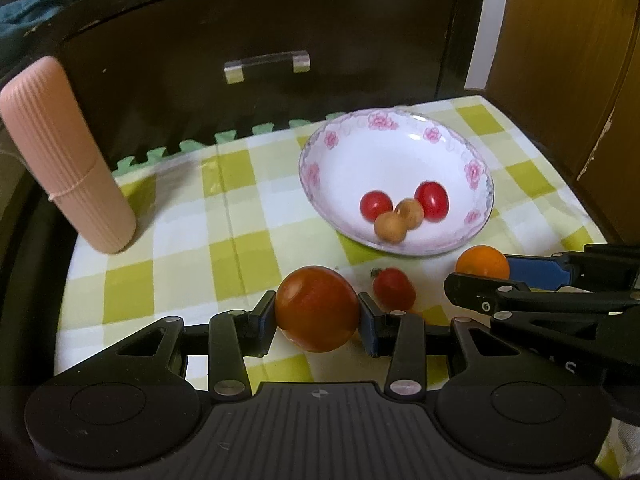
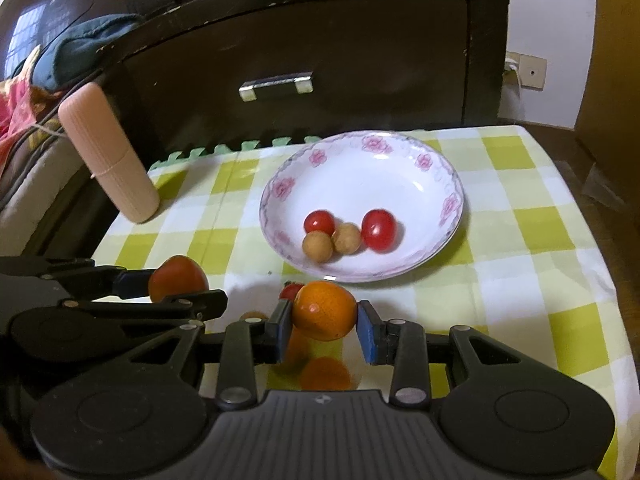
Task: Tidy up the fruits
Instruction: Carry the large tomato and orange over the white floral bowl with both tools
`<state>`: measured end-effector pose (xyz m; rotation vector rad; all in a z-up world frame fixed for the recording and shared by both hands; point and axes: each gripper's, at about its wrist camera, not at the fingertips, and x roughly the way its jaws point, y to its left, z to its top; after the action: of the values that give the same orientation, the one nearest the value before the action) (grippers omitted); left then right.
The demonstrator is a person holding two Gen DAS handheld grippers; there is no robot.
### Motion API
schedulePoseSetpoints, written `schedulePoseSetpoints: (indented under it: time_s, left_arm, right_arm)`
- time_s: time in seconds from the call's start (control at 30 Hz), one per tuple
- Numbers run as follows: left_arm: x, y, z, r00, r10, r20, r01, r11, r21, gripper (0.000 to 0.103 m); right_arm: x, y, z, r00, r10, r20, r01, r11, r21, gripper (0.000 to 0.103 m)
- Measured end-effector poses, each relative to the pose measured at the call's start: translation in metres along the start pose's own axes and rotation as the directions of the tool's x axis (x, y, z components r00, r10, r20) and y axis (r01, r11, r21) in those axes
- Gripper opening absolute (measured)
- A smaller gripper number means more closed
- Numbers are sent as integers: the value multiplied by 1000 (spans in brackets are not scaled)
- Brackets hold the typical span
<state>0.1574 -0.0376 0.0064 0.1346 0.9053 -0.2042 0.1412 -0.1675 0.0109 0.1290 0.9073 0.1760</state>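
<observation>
My left gripper (image 1: 316,316) is shut on a large red tomato (image 1: 316,308), held just above the green-checked cloth. My right gripper (image 2: 324,316) is shut on an orange (image 2: 324,310). Each gripper shows in the other's view: the right gripper (image 1: 480,272) with the orange (image 1: 482,262), and the left gripper (image 2: 176,292) with the tomato (image 2: 178,278). A strawberry (image 1: 394,288) lies on the cloth between them, half hidden as the strawberry (image 2: 290,291) behind the orange. Beyond stands a floral white bowl (image 1: 380,160) (image 2: 360,176) with two cherry tomatoes and two brown longans.
A pink ribbed cylinder (image 1: 68,156) (image 2: 108,152) leans at the table's far left. A dark cabinet with a metal handle (image 1: 266,65) (image 2: 276,84) stands behind the table. A small brown fruit (image 2: 254,315) lies by my right gripper's left finger. Below the held orange is an orange blur (image 2: 324,374).
</observation>
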Motion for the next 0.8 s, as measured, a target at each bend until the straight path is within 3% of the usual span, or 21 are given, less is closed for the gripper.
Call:
schedulePoseSetpoints:
  time_s: [0.8]
  left_arm:
    - [45, -21, 62, 999, -6, 41, 5, 999, 38, 49]
  right_arm:
    - [33, -44, 49, 997, -49, 66, 44, 996, 71, 34]
